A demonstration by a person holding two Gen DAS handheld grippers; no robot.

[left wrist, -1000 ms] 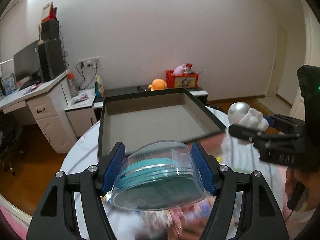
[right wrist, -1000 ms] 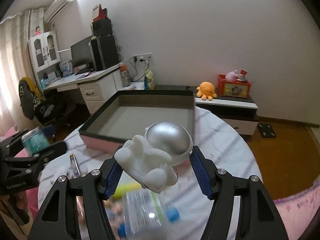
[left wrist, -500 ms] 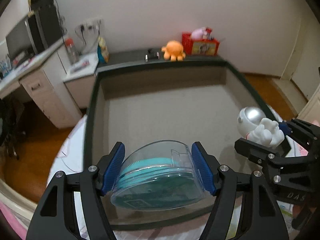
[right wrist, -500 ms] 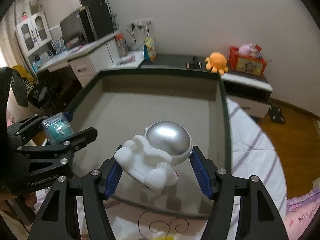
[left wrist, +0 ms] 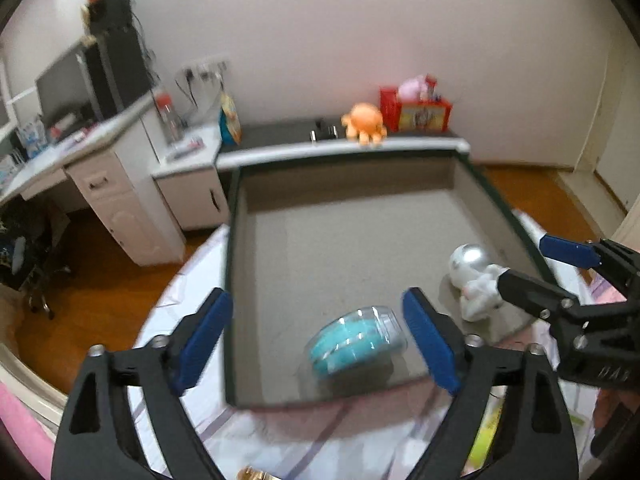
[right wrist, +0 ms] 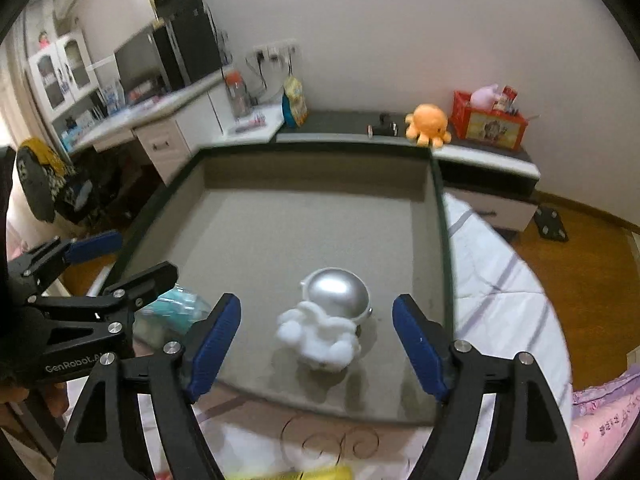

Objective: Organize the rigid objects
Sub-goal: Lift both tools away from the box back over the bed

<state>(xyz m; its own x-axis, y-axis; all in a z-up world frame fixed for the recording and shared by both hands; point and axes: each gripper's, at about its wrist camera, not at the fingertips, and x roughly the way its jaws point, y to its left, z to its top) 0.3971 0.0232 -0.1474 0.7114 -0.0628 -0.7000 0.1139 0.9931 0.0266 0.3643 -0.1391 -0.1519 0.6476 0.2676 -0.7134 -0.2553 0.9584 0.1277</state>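
A clear plastic case with teal discs inside (left wrist: pixel 354 342) lies on the floor of the shallow dark-rimmed box (left wrist: pixel 236 264), near its front edge. My left gripper (left wrist: pixel 320 340) is open around and above it, not touching. A white astronaut figure with a silver helmet (right wrist: pixel 330 316) lies in the box's front right part; it also shows in the left wrist view (left wrist: pixel 474 280). My right gripper (right wrist: pixel 316 344) is open and stands above the figure. The case shows partly behind the left gripper in the right wrist view (right wrist: pixel 176 304).
The box (right wrist: pixel 438 216) sits on a round table with a white striped cloth (right wrist: pixel 500 280). A yellow item (right wrist: pixel 320 474) lies at the table's near edge. Behind are a low cabinet with an orange plush octopus (right wrist: pixel 426 124), a red box (right wrist: pixel 490 120) and a white desk (left wrist: pixel 100 168).
Both grippers have opened. The teal disc case and the astronaut figure have dropped from the grippers onto the box floor, and both grippers have drawn back slightly.
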